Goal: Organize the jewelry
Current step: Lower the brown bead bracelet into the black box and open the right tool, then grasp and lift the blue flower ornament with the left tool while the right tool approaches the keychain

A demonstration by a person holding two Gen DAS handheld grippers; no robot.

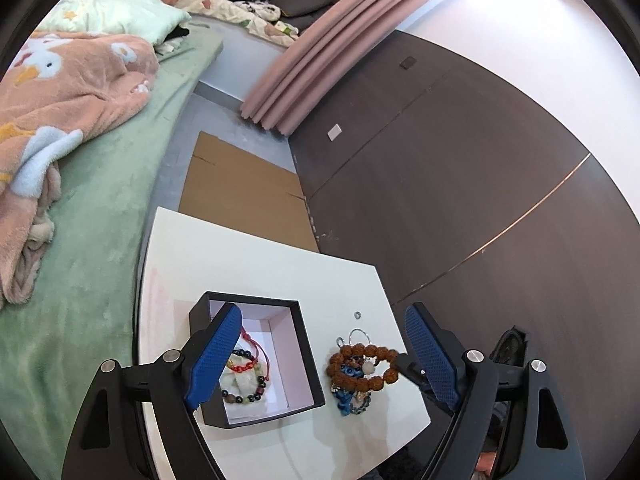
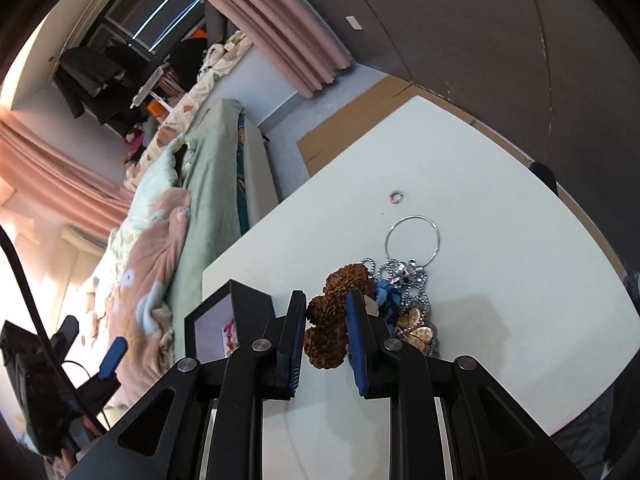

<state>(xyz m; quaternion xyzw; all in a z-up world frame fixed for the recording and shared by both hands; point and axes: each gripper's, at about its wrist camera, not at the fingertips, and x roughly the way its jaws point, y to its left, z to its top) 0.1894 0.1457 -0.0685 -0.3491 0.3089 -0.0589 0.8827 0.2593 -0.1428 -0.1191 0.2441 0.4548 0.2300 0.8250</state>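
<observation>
On the white table (image 2: 500,240), the right gripper (image 2: 326,332) is clamping the brown bead bracelet (image 2: 326,320) beside the black box (image 1: 308,364), while the left gripper (image 1: 320,360) is hanging wide apart, gripping nothing.

On the worktop (image 1: 256,264) an open box (image 1: 310,364) sat low and left of centre in the left wrist view, with beaded bracelets (image 1: 246,376) lying inside it. Just right of the box lay a heap of jewelry (image 1: 360,372), and above that heap a small ring (image 1: 357,315) lay apart. A bed (image 1: 100,240) filled the frame's left; flattened cardboard (image 1: 244,192) lay beyond the worktop.
</observation>
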